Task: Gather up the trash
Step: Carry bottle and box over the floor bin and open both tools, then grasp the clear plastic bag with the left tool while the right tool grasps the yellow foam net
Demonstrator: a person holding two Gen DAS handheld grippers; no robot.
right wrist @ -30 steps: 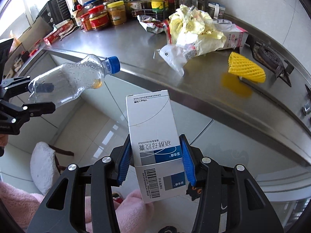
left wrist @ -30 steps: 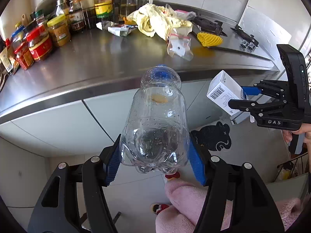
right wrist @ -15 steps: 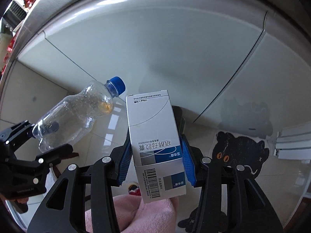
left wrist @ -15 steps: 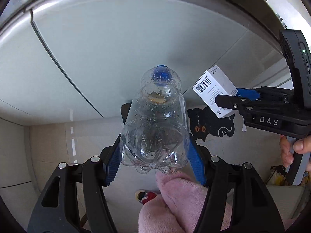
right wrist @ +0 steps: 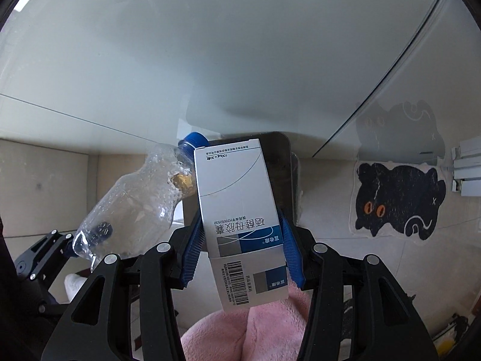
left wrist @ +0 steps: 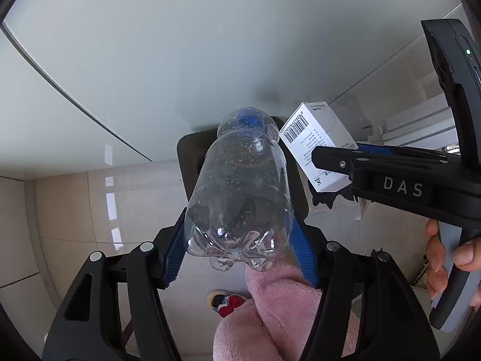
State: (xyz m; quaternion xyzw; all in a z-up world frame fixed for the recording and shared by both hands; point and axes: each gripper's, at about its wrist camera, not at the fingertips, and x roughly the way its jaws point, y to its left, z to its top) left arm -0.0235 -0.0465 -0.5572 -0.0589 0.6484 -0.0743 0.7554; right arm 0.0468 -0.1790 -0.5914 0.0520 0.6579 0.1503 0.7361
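Left wrist view is showing the clear bottle (left wrist: 239,198) squeezed between the left gripper (left wrist: 240,242) pads. At two o'clock, the right gripper (left wrist: 339,162) is pinching the white box (left wrist: 315,143). Both have dropped from the counter down toward a dark bin (right wrist: 278,168) on the floor. They are probably getting ready to let go.
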